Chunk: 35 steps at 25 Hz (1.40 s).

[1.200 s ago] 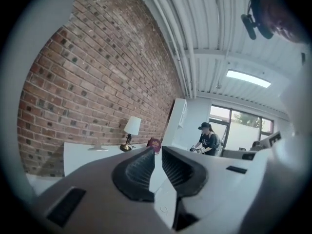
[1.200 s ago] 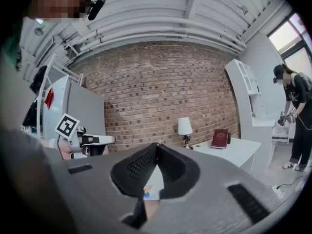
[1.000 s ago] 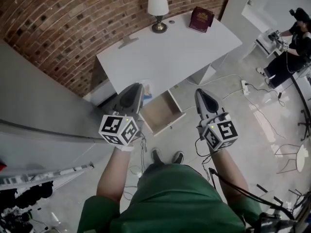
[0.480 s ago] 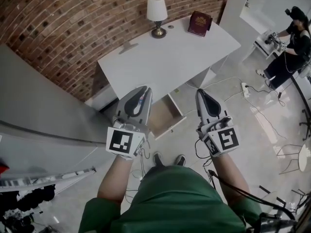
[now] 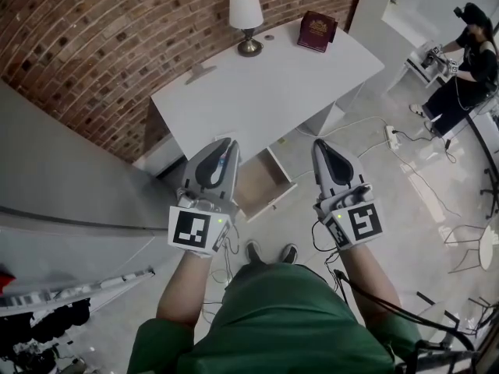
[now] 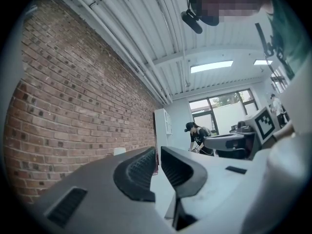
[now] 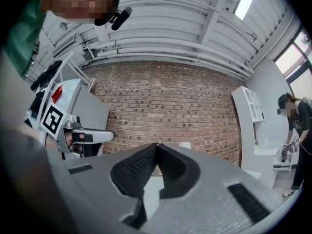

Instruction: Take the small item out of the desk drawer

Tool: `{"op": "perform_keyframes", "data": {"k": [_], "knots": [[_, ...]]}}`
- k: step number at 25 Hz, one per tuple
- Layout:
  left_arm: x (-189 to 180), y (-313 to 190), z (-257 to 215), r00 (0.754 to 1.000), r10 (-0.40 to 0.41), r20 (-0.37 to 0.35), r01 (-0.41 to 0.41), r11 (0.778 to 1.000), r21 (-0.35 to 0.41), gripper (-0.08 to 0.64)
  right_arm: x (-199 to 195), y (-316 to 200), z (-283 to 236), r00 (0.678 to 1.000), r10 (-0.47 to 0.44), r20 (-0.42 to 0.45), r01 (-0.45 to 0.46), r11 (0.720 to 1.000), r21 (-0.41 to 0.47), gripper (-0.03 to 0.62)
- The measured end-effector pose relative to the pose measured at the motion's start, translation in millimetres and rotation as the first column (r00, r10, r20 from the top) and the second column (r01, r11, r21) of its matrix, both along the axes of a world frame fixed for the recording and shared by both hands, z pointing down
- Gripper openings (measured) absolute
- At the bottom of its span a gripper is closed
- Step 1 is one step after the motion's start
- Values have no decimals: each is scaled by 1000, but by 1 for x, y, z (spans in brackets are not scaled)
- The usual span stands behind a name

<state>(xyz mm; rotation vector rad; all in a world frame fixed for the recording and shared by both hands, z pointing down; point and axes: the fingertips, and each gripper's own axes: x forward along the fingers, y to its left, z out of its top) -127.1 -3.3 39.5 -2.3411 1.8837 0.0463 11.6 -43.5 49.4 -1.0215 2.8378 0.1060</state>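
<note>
**Drawer open, small item unseen**

The small item is showing nowhere: the pale wooden drawer (image 5: 263,181) is hanging open under the white desk surface (image 5: 265,92), its visible floor bare. Anything hiding at its back risks being shoved deeper by a blind reach. The left tongs (image 5: 225,145) at 9 o'clock and the right tongs (image 5: 320,146) at 3 o'clock are hovering pressed together, empty.

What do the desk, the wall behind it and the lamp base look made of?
Desk: smooth matte white, likely painted or laminated board; its open drawer shows a pale wood-toned inside. Wall: bare red-brown brick, mortar joints visible. Lamp base: dark brassy sheen, probably metal; too small to be sure.
</note>
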Motion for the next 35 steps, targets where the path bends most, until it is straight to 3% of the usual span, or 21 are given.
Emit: {"op": "perform_keyframes", "data": {"k": [8, 17, 35], "knots": [[-2, -7, 6, 1000, 4, -17, -4, 1000, -9, 34, -5, -5, 3, 1000, -13, -23, 14, 1000, 20, 2], [-10, -10, 9, 1000, 4, -30, -5, 1000, -16, 34, -14, -7, 12, 998, -11, -69, 10, 1000, -24, 2], [-25, -15, 25, 999, 11, -43, -13, 999, -46, 34, -24, -11, 17, 997, 4, -72, -5, 1000, -14, 1]]}}
